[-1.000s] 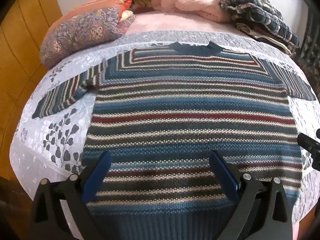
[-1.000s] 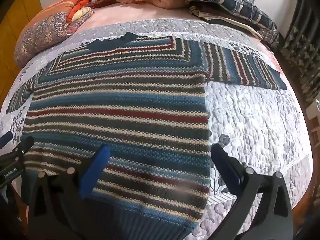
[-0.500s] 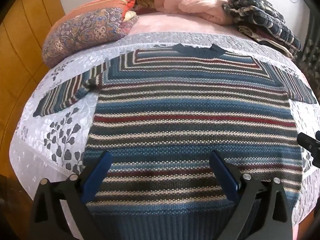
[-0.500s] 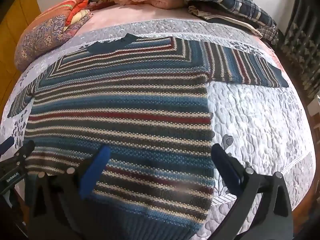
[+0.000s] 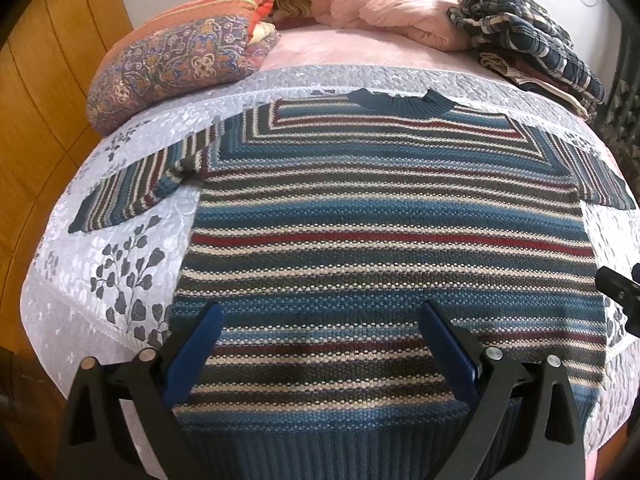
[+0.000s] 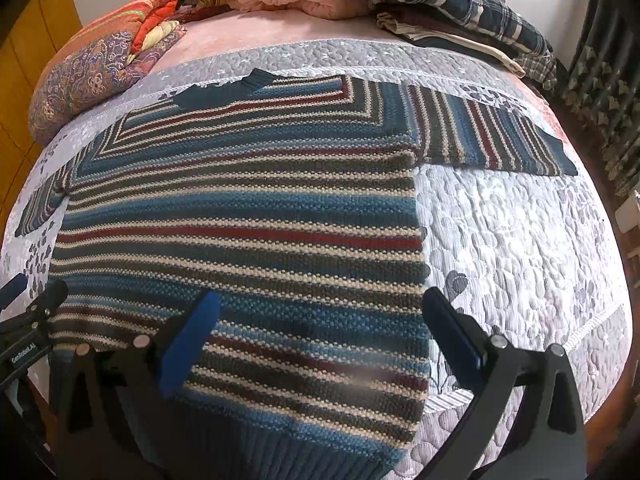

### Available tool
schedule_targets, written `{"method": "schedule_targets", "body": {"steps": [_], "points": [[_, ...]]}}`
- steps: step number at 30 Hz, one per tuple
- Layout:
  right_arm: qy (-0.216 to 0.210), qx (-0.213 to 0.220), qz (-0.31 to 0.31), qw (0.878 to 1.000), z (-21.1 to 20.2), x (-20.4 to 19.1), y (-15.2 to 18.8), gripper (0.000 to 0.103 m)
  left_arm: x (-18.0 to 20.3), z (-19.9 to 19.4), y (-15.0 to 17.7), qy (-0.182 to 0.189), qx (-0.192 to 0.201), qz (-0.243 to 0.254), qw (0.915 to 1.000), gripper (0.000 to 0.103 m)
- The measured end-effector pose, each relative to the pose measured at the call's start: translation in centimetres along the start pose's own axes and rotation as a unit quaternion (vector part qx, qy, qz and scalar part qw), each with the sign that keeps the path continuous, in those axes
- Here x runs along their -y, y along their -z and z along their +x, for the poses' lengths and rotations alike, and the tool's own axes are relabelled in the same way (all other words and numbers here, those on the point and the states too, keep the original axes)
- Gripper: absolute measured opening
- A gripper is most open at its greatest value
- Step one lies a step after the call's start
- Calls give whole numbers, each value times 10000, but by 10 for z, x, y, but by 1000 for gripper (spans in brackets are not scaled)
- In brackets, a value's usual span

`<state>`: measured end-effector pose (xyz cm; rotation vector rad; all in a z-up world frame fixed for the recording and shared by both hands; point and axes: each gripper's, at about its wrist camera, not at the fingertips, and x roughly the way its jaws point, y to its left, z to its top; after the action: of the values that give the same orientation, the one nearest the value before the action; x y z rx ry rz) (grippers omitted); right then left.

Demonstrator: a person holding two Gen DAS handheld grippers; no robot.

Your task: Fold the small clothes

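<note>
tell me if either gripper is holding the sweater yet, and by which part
Nothing is held. The left gripper and the right gripper both have their jaws wide apart over the hem end of the striped sweater, which lies flat on the quilt.

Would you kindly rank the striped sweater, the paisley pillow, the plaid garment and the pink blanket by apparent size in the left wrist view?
1. striped sweater, by far the largest
2. paisley pillow
3. plaid garment and pink blanket: they look alike, both far back, so unranked.
</note>
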<state>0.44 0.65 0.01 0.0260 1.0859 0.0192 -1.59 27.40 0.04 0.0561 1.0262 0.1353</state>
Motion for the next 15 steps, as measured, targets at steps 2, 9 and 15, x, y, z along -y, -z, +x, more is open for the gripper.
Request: {"method": "schedule_targets", "body": {"steps": [2, 9, 15], "points": [[-2, -3, 8, 10000, 0, 0, -1, 100, 0, 0, 0, -20, -1, 1, 10000, 98], [15, -18, 1, 10000, 1, -1, -2, 100, 0, -1, -1, -27, 6, -2, 10000, 98], [9, -11, -8, 10000, 2, 0, -2, 100, 0, -1, -1, -45, 9, 1, 10000, 98]]}}
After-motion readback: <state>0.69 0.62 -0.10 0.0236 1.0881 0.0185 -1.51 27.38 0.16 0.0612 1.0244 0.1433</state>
